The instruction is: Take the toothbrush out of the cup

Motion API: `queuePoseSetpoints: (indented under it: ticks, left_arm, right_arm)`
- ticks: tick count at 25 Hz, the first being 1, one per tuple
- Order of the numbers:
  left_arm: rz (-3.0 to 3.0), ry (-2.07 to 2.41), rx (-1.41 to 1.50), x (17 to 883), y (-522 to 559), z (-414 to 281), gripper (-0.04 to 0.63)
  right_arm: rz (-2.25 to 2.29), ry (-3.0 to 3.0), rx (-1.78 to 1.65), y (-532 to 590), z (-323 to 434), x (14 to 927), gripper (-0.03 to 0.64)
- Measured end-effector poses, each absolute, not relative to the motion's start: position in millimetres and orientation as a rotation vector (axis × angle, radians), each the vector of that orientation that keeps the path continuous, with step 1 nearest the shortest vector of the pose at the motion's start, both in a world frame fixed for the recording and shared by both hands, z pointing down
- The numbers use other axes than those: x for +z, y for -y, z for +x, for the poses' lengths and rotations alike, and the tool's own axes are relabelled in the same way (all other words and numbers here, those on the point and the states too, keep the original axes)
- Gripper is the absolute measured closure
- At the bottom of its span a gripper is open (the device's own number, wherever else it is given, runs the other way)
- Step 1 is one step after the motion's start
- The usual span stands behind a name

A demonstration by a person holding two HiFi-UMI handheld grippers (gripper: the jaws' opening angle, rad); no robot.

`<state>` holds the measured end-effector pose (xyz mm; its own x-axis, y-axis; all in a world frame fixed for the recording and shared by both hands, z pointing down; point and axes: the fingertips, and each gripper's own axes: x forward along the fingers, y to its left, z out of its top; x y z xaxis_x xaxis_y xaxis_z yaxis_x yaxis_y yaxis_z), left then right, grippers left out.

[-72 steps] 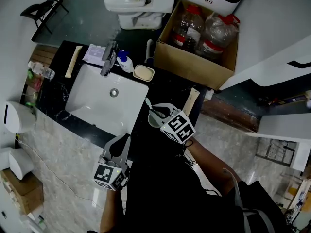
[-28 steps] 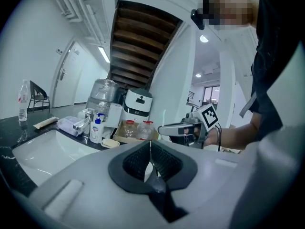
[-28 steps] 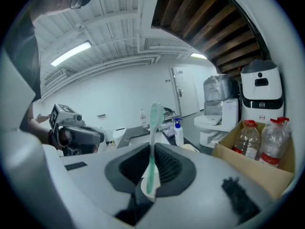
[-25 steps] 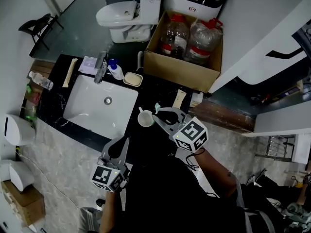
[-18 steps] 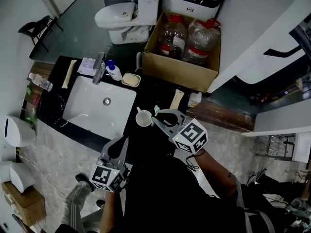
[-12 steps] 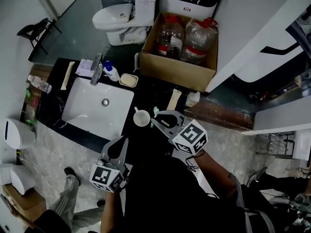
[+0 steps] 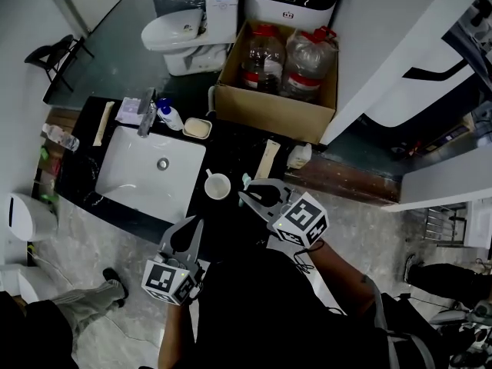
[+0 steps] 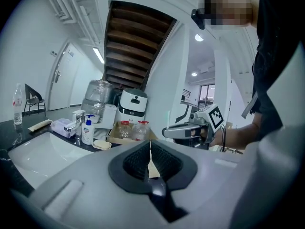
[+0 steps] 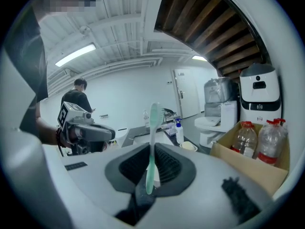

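While my right gripper [image 7: 247, 197] is pinching the toothbrush [image 9: 152, 128] upright mid-frame, clear of the cup [image 7: 217, 186] beside the sink [image 7: 142, 171], my left gripper [image 8: 150, 152] is idling with jaws together on nothing, so the task is looking finished.

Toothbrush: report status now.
Right tool shut on toothbrush, upright, clear of cup. Left tool shut, empty. Nothing in the way.
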<state>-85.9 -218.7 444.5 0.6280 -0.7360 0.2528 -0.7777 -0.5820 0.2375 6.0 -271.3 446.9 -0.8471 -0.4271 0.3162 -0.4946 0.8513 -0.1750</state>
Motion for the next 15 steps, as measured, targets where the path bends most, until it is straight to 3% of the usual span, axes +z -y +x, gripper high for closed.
queuePoseSetpoints:
  ticks: [15]
  left_arm:
    - [2.537, 1.205, 0.207, 444.6, 204.5, -59.9, 0.578]
  right_arm:
    - [0.662, 2.754, 0.343, 246.7, 29.7, 448.7, 0.577]
